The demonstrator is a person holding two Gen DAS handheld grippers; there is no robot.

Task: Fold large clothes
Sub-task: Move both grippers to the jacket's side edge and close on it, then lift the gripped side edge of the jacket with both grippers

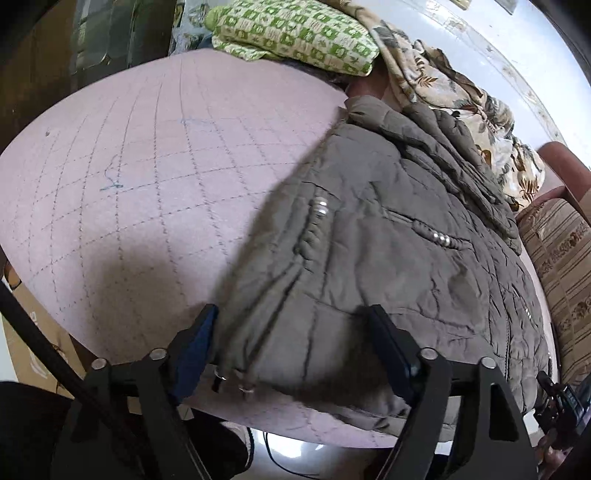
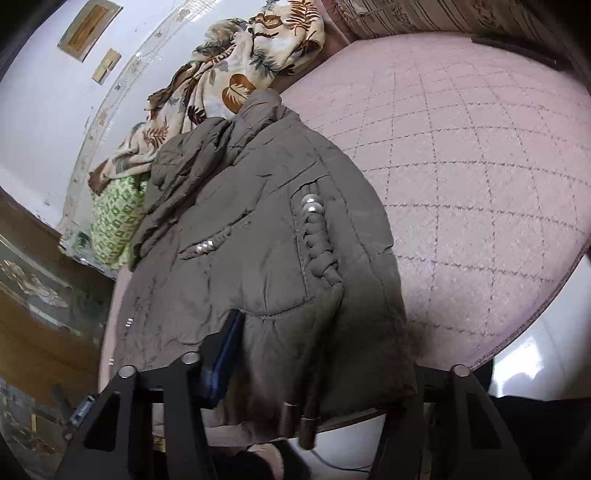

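We found the quilted jacket (image 1: 388,229) spread flat on the pink quilted bedcover (image 1: 129,184), its long axis running away from us: hem at the near edge of the bed, collar at the far end by the leaf-print blanket (image 1: 436,88) and the green patterned cloth (image 1: 295,33).

Both tools sat at the hem, pointing downward and along the garment's length, so neither hand was clearly nearer; each had its own corner.

Left gripper (image 1: 291,321): jaws apart, straddling the hem's left corner. One blue-padded finger stood just off the jacket's side edge over bare bedcover, the other lay on top of the fabric. We saw cloth between them but no pinch yet.

Right gripper (image 2: 317,332): only one blue finger (image 2: 229,350) showed, lying on the fabric; the hem draped over the spot where its partner should be. The hem's right corner, with its snaps, hung in the gap over the bed's edge. Whether the pads pressed the cloth, we could not tell.

We judged the coming move to turn on both pairs of fingers taking the hem, so it could be carried along that long axis toward the collar.
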